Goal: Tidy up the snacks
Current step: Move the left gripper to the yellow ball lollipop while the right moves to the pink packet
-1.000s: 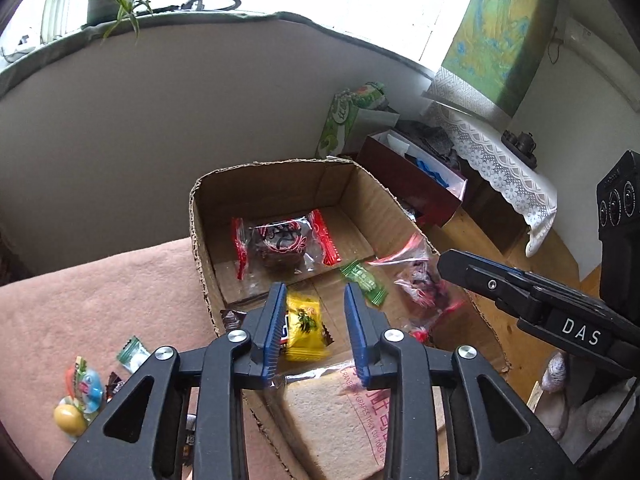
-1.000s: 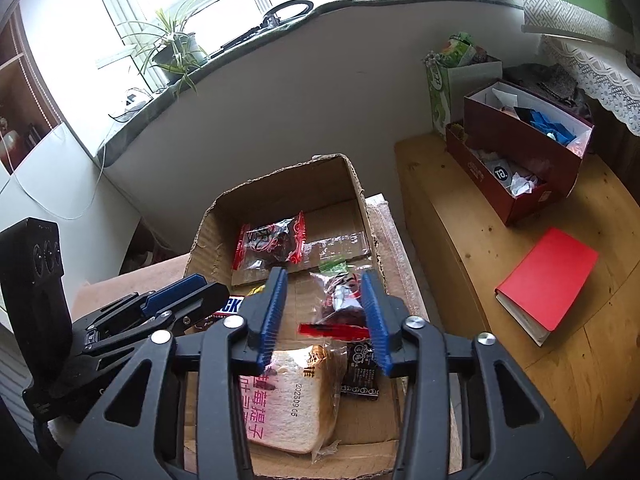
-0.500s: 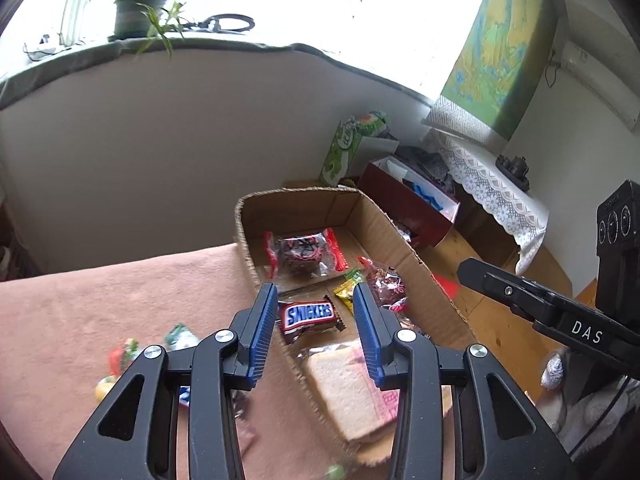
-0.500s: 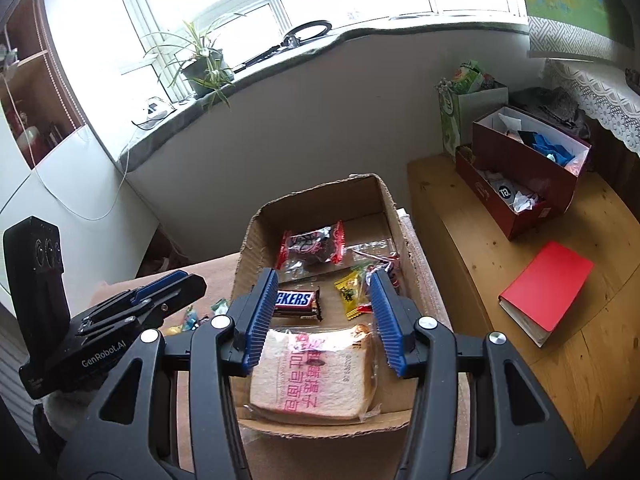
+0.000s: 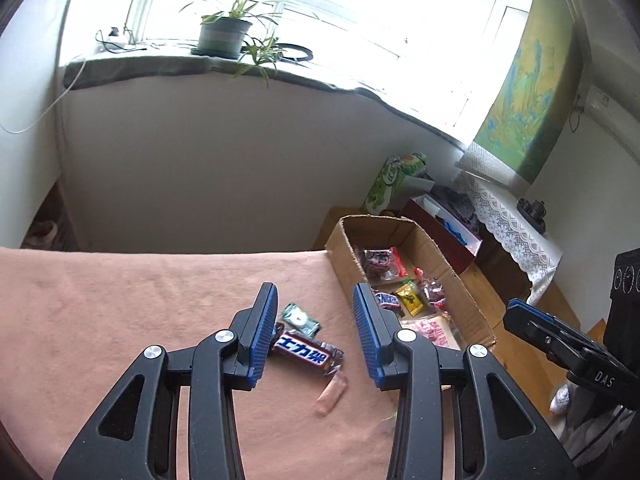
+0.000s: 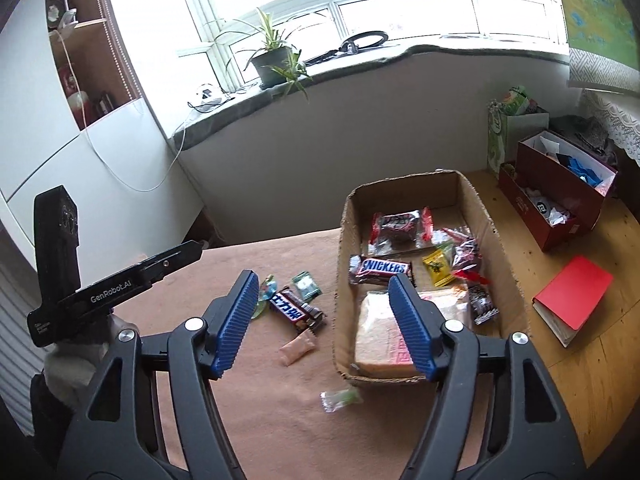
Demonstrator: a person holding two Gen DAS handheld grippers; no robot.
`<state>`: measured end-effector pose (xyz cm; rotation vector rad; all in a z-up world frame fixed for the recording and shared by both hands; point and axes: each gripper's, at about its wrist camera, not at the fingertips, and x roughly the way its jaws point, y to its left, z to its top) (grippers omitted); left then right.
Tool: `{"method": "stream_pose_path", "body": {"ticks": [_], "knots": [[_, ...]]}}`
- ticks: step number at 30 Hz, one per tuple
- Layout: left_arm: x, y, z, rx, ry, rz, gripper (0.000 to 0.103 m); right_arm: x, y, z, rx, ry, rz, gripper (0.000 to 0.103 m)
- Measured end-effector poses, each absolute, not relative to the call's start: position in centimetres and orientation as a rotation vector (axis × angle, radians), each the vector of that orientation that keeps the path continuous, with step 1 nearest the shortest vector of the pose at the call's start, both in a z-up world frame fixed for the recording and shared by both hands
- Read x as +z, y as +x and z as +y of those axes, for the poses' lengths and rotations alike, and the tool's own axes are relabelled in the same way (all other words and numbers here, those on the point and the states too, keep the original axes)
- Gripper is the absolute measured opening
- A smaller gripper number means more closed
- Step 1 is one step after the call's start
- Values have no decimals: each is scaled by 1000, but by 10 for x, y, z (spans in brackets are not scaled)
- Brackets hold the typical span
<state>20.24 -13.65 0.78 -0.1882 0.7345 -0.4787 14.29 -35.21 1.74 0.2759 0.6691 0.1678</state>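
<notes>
An open cardboard box (image 6: 343, 276) holds a Snickers bar (image 6: 384, 268), a wrapped bread slice (image 6: 378, 336), a red-ended cake pack (image 6: 400, 226), a yellow packet (image 6: 438, 266) and other small snacks. Left of the box, on the pink cloth (image 6: 256, 412), lie a second chocolate bar (image 5: 304, 354), a green packet (image 5: 301, 319), a pink sachet (image 5: 332, 394) and a clear candy (image 6: 340, 398). My left gripper (image 5: 314, 292) hovers open over the loose bar, holding nothing. My right gripper (image 6: 323, 280), its jaws opening, hangs empty above the box's left wall.
On the wooden table right of the box are a red book (image 6: 572, 300), a dark red shoebox (image 6: 560, 196) and a green paper bag (image 6: 508, 128). A potted plant (image 6: 272, 64) stands on the sill behind. More small sweets (image 6: 266, 294) lie by the right gripper's left finger.
Both grippers pulled back and left from over the box to the cloth. The red-wrapped snack once between the right fingers now lies in the box, and the right jaws have widened.
</notes>
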Motion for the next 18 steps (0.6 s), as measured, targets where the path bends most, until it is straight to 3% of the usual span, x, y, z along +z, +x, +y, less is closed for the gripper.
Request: {"method": "stream_pose_path", "body": {"ticks": [7, 9, 18], "knots": [[-14, 196, -99, -414, -228, 767, 39, -14, 130, -300, 224, 274, 738, 73], [-23, 195, -92, -406, -235, 781, 48, -30, 131, -287, 210, 268, 769, 73], [-62, 203, -86, -393, -204, 846, 49, -86, 148, -258, 137, 251, 880, 73]]}}
